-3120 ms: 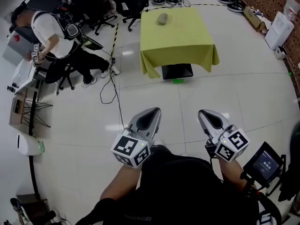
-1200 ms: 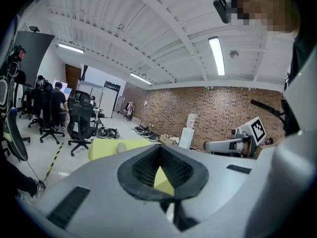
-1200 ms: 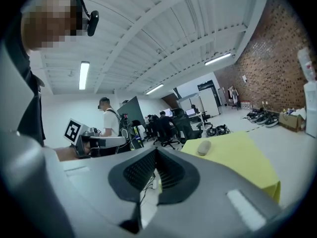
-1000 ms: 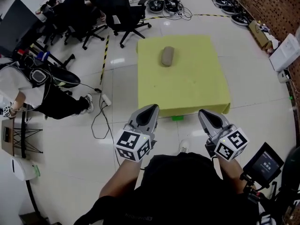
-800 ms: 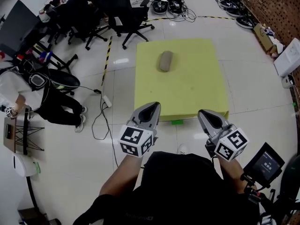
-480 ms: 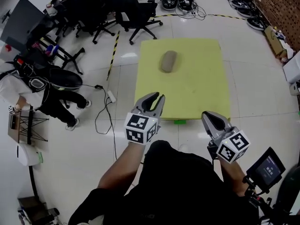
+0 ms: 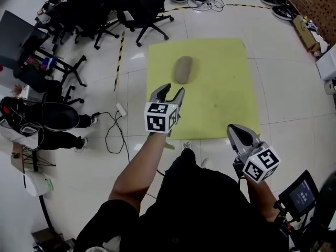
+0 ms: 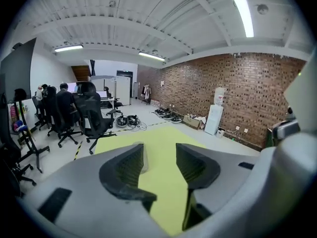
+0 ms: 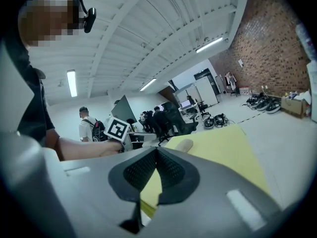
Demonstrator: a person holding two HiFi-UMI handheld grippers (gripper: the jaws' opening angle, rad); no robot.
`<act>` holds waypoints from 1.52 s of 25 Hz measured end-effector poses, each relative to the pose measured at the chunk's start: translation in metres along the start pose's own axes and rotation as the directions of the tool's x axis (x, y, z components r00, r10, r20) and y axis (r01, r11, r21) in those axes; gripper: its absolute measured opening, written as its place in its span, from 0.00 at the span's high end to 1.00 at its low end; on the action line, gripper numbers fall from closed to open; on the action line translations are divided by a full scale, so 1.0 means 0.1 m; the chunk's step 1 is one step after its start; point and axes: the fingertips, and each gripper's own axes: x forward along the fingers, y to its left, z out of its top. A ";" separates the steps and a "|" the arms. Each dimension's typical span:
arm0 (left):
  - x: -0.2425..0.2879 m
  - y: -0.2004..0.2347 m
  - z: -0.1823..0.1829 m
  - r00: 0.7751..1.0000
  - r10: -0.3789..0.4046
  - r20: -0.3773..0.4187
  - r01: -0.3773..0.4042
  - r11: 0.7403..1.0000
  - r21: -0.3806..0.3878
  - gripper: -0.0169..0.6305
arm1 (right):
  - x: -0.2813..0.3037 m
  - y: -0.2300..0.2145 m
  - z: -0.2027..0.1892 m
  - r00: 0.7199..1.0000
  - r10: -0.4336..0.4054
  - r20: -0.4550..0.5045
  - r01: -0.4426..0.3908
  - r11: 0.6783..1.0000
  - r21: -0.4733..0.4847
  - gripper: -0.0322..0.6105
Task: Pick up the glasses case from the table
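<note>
The glasses case (image 7: 183,69), a grey-brown oblong, lies on the far left part of the yellow-covered table (image 7: 226,93). My left gripper (image 7: 170,90) reaches over the table's near left part, just short of the case. Its jaws have just been opening and are open with nothing between them. In the left gripper view a sliver of the case (image 8: 144,157) shows past the left jaw of that gripper (image 8: 159,152). My right gripper (image 7: 237,128) hangs shut and empty before the table's near edge. The right gripper view looks past that shut gripper (image 9: 155,150) to the case (image 9: 184,144).
Black office chairs (image 7: 142,4) stand beyond the table's far left. A person (image 7: 31,119) sits at the left, near a cable (image 7: 113,127) on the floor. Yellow-black tape (image 7: 119,56) runs left of the table. A small screen (image 7: 302,196) sits at the lower right.
The table has come closer. My left gripper has moved forward over the table toward the case, and its jaws have gone from shut to open. The right gripper stays low and shut.
</note>
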 end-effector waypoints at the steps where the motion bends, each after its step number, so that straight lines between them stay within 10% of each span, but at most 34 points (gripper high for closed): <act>1: 0.14 0.05 -0.01 1.000 0.000 -0.014 0.000 1.000 0.003 0.63 | 0.02 -0.04 0.01 1.000 -0.018 -0.001 0.018 1.000 0.004 0.95; 26: 2.36 0.79 -0.92 0.924 -0.061 -0.377 0.057 0.998 -0.021 0.32 | 0.64 -0.57 -0.08 0.956 -0.275 -0.098 0.286 0.950 0.124 0.95; 38: 2.46 0.77 -1.02 0.919 -0.089 -0.384 0.059 0.994 -0.090 0.31 | 0.43 -0.65 -0.07 0.947 -0.307 -0.099 0.315 0.945 0.089 0.95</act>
